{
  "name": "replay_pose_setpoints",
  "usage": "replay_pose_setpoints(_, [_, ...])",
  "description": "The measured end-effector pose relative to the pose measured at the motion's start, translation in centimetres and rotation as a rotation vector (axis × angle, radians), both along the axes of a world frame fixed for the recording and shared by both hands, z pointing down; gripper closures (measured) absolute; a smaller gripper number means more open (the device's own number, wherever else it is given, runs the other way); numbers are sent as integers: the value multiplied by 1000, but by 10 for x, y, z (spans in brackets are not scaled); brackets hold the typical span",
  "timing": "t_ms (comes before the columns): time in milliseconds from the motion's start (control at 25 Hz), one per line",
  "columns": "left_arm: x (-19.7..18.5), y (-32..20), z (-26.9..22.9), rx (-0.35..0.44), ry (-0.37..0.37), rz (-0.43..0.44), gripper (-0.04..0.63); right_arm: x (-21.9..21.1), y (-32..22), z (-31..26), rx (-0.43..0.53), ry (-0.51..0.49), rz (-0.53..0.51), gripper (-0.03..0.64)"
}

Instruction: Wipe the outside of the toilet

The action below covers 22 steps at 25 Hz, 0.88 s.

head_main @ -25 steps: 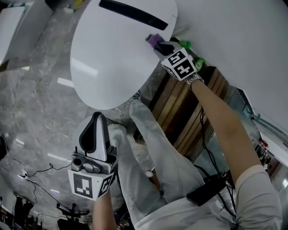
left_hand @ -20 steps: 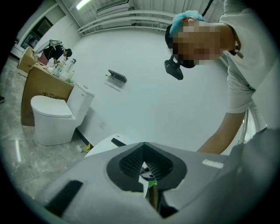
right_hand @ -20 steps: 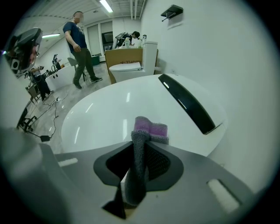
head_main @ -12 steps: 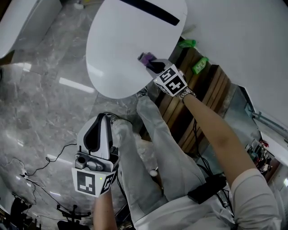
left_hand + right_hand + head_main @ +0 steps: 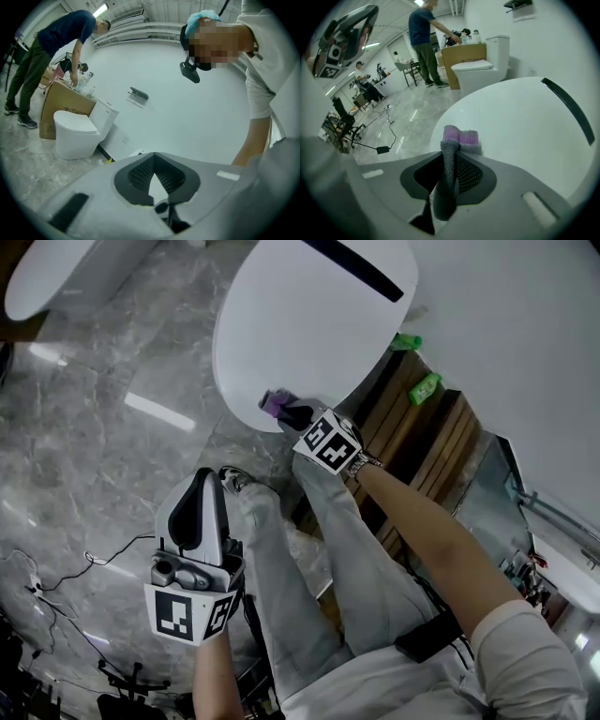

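Grey marble floor (image 5: 94,381), left gripper (image 5: 203,479) low by the person's legs with fingers pinched together on nothing, right gripper (image 5: 289,411) farther out, fingers clamped on a purple cloth (image 5: 275,401) against the white toilet (image 5: 309,324) lid's front edge.

From my side the toilet lid (image 5: 309,324) looks smooth and glossy white; plastic or ceramic, I cannot tell. The cloth (image 5: 459,136) is soft looped towel fabric, purple on one face and grey on the other. The right gripper (image 5: 452,161) has a matt grey plastic shell and dark, finely ribbed pads (image 5: 469,176); the left gripper (image 5: 154,171) looks the same. The floor (image 5: 94,427) is polished grey veined stone, shiny with reflections. The boards (image 5: 427,442) are dull brown wood.
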<state>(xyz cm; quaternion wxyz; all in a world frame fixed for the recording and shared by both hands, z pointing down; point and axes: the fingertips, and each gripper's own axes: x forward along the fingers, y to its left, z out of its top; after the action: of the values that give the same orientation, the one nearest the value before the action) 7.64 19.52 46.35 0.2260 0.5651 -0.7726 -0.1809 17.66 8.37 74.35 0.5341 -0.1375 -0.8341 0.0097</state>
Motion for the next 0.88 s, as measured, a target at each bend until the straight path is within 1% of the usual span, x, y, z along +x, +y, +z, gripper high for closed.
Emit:
replay_pose_setpoints(120, [-5, 15, 2, -4, -3, -31, 592, -8, 25, 3, -7, 8, -78, 540])
replay_pose_setpoints(320, [-9, 23, 5, -23, -4, -63, 592, -15, 57, 5, -66, 31, -180, 540])
replay_pose_setpoints(440, [-3, 7, 4, -34, -1, -64, 592, -13, 68, 4, -125, 28, -208, 541])
replay_pose_setpoints(600, [4, -35, 0, -45, -16, -45, 592, -14, 73, -4, -204, 25, -260, 540])
replay_pose_setpoints(680, [7, -62, -5, -40, -23, -48, 592, -21, 61, -19, -227, -1, -277, 540])
replay_pose_setpoints(760, [8, -92, -13, -28, -29, -53, 592, -31, 34, -37, -226, -41, -272, 538])
replay_pose_setpoints(880, [6, -139, -25, -7, -30, -74, 592, -47, -40, -64, -183, -91, -223, 538])
